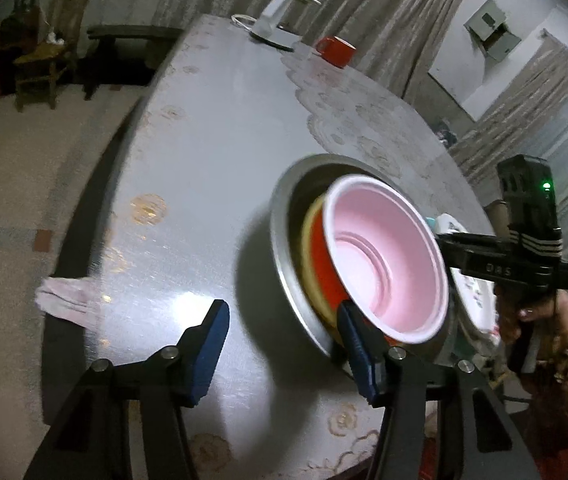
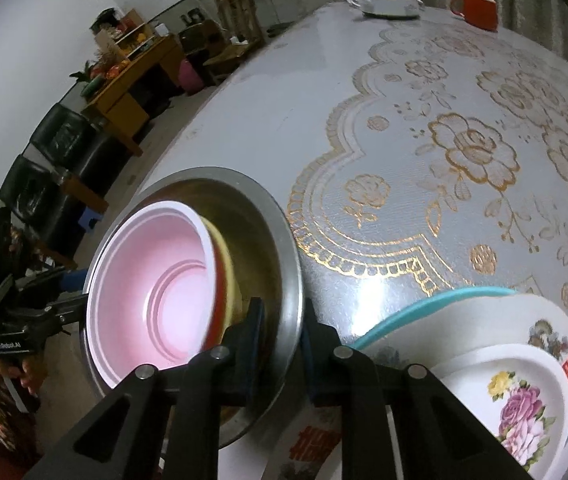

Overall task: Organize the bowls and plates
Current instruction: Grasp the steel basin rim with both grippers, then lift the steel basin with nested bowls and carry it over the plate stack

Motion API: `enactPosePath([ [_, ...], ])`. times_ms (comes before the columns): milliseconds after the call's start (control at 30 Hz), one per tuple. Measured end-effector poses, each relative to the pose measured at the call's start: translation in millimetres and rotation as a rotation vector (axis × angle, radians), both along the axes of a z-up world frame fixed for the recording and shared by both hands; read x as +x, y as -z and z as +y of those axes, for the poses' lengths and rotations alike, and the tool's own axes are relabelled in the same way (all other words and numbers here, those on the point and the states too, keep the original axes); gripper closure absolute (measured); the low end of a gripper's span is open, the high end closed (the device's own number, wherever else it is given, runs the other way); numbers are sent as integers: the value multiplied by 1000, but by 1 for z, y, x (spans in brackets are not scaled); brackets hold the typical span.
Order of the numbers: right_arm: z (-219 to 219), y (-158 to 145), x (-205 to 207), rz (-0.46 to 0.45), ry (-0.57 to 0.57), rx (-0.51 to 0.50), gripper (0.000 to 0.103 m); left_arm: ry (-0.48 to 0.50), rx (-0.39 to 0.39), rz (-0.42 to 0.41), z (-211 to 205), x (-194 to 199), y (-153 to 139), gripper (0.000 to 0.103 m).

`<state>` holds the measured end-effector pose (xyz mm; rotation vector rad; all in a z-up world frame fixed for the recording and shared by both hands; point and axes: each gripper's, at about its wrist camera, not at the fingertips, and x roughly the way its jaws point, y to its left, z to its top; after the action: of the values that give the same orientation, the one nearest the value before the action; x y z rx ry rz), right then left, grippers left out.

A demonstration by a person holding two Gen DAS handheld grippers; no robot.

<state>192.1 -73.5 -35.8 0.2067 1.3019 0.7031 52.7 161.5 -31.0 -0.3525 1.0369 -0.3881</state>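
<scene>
While a red mug [image 2: 478,9] and a white stand [image 1: 272,20] sit far across the table [image 1: 220,128], my plate stack [image 2: 524,380] crowds the steel bowl [image 2: 284,240] just beside it. A pink cloth [image 1: 66,300] hangs at the table edge. The stack runs out of frame, and the yellow [image 2: 226,256] and red [image 1: 322,264] bowls show only as slivers. The pink bowl [image 2: 152,280], white-rimmed, nests tilted in them. My right gripper [image 2: 282,332] pinches the steel rim; my left gripper [image 1: 284,344] is apart, empty, one finger [image 1: 358,354] against that bowl.
</scene>
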Motion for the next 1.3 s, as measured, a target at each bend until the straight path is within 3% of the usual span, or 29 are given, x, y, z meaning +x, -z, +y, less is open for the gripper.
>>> enactPosePath([
  [100, 2, 0, 0, -19, 7, -1, 86, -3, -113, 38, 4, 2, 9, 46],
  [167, 2, 0, 0, -21, 21, 6, 86, -1, -143, 46, 3, 1, 12, 44],
  [233, -1, 1, 0, -16, 34, 26, 86, 8, -127, 35, 0, -1, 12, 40],
  [367, -2, 1, -2, -18, 34, 34, 86, 27, -44, -47, -7, -12, 5, 43],
  [533, -5, 3, -6, -28, 55, 70, 86, 47, -10, -141, -14, -17, 0, 63],
  [667, -7, 3, -10, -27, 83, 100, 87, 90, 126, -226, -33, -22, -5, 65],
  [1300, -22, -9, -32, -79, 198, 175, 87, 49, 116, -315, -34, -29, -10, 65],
])
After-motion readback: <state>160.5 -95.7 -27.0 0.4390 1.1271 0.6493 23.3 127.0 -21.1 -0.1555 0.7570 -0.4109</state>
